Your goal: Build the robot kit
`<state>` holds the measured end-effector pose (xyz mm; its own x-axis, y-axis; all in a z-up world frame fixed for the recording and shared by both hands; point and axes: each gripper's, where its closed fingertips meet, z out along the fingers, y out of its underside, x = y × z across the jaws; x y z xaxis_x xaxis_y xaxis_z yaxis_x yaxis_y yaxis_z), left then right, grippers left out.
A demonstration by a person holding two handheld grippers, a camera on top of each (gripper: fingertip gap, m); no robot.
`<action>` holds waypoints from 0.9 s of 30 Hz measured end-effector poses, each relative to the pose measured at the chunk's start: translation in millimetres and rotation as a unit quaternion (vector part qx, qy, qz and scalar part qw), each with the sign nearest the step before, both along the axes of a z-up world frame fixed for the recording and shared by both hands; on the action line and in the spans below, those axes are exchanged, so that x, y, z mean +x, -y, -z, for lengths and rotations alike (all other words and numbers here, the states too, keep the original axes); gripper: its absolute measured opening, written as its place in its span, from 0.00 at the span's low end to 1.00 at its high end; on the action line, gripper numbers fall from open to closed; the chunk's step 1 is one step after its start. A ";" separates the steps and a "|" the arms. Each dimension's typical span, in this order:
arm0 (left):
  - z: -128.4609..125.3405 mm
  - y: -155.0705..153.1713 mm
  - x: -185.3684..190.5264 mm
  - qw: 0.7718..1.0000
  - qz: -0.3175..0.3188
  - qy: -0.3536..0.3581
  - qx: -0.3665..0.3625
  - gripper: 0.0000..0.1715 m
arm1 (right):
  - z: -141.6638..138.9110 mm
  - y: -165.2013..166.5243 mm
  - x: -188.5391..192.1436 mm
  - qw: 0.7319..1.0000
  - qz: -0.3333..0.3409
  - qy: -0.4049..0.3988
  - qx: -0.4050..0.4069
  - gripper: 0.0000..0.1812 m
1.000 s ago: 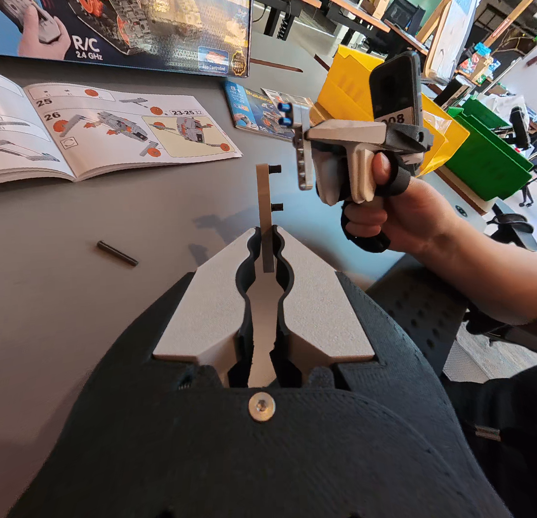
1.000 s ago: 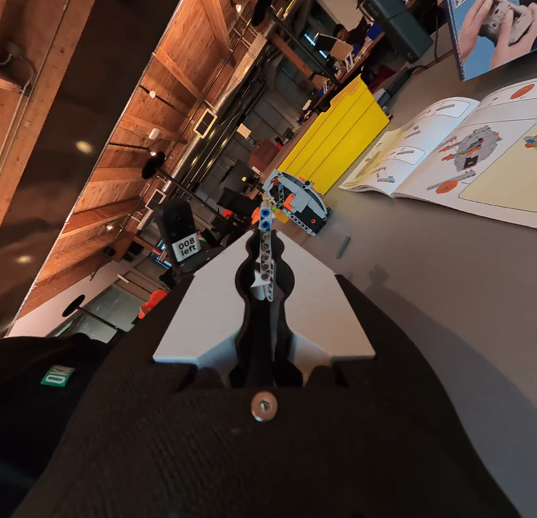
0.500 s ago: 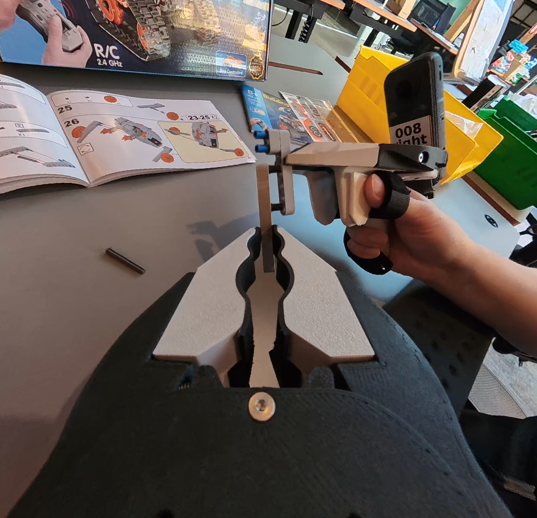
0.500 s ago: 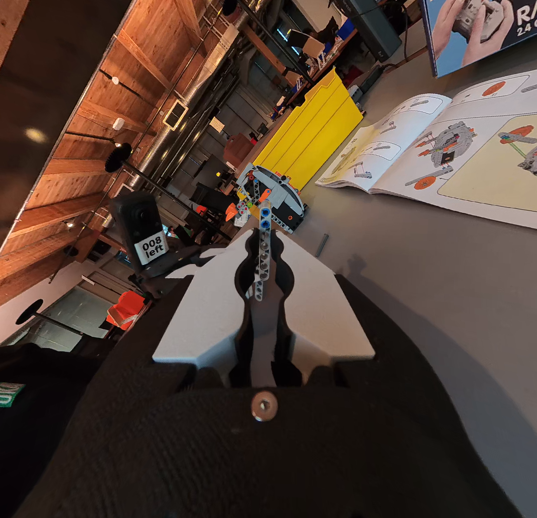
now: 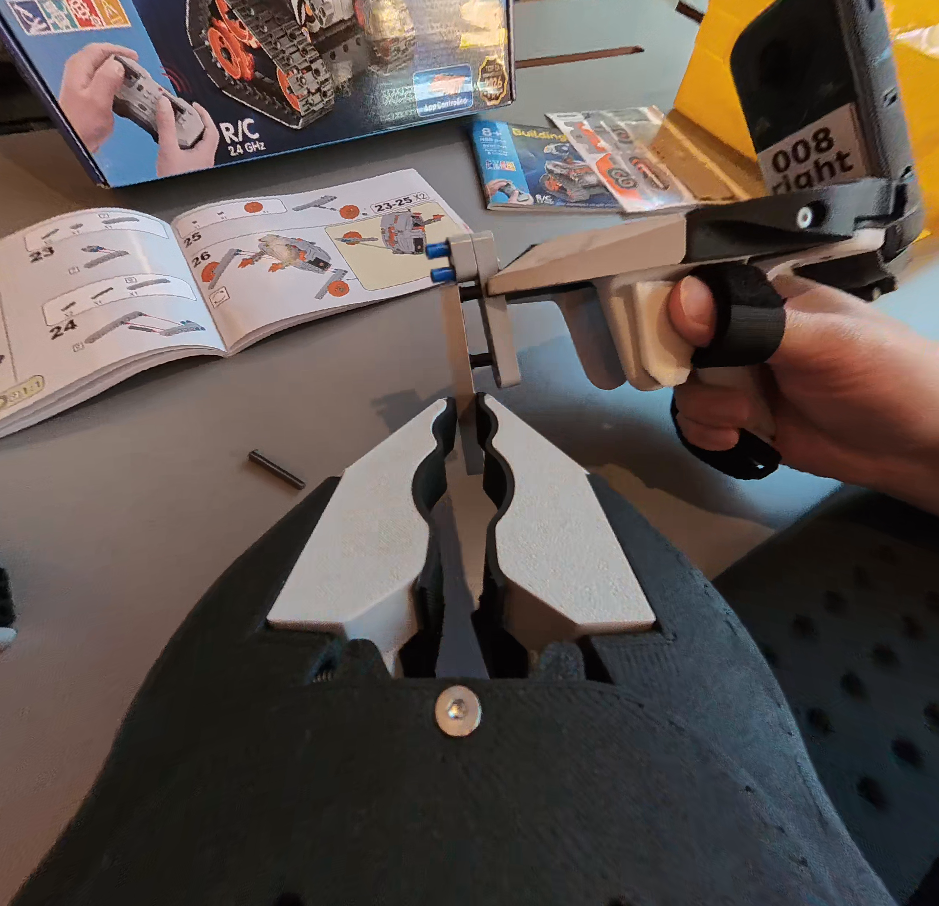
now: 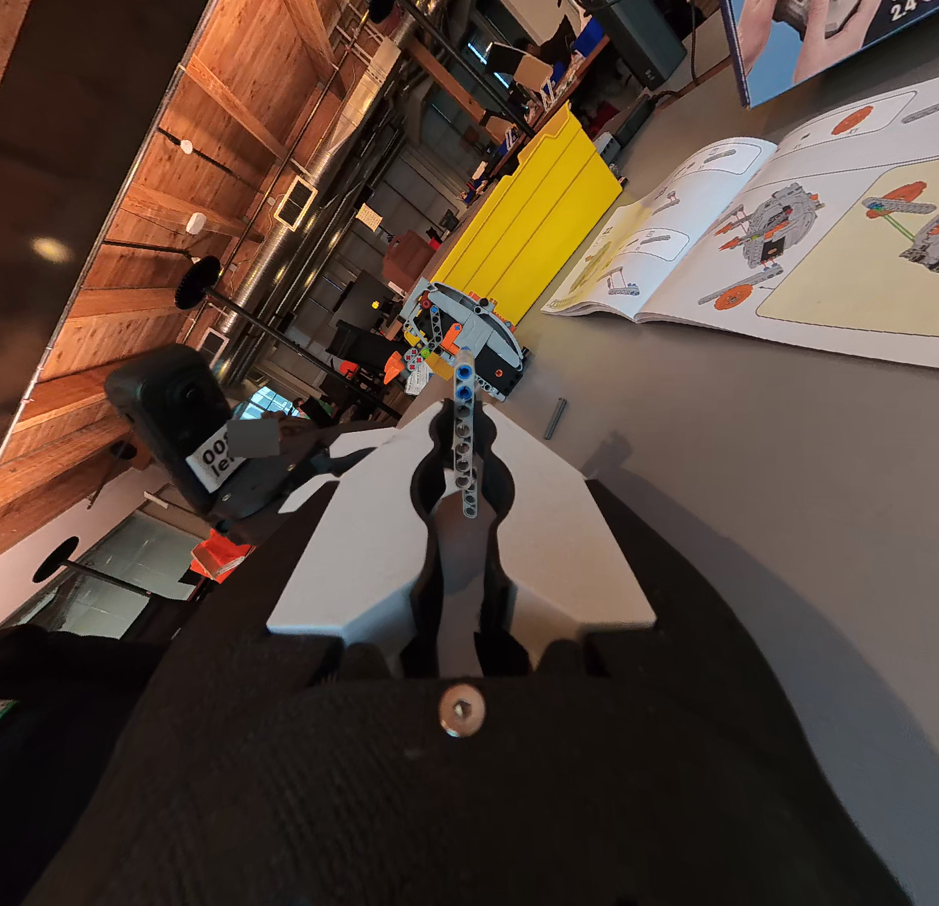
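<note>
The grey surface [image 5: 127, 500] carries a big blue toy box [image 5: 254, 58] at the far edge, an open instruction booklet [image 5: 203, 292] in front of it, a yellow plastic bin [image 5: 711, 68] and a small leaflet [image 5: 533, 170] to the right. The left tool [image 5: 465, 409] is clamped on the lower end of a tan flat beam [image 5: 455, 343] that stands upright, long axis vertical. The right tool [image 5: 500, 284] comes in level from the right, closed on a grey holed beam [image 5: 495, 317] with two blue pins [image 5: 439, 261] at its top; this beam hangs parallel just beside the tan one, and two black pegs bridge the small gap. A loose black axle pin [image 5: 277, 470] lies left of the tools, well apart, with open room on the surface around it. A half-built grey and orange model [image 6: 467, 332] sits farther left.
</note>
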<state>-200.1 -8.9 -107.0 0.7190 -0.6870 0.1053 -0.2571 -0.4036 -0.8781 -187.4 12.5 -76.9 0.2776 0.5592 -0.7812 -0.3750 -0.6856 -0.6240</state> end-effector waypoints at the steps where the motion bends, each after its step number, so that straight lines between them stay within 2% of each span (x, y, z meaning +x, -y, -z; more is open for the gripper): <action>1: 1.1 0.2 0.2 1.000 -0.001 -0.014 0.007 0.04 | 0.3 -0.1 -0.1 1.000 0.001 -0.001 -0.002 0.03; 12: 12.6 -1.4 -0.4 0.994 -0.011 -0.107 0.038 0.04 | 15.4 -5.0 2.3 0.999 0.024 0.035 -0.015 0.03; 27: 12.2 -3.4 -1.9 0.993 -0.017 -0.108 0.044 0.04 | 18.9 -9.3 -5.7 0.999 0.032 0.016 -0.033 0.03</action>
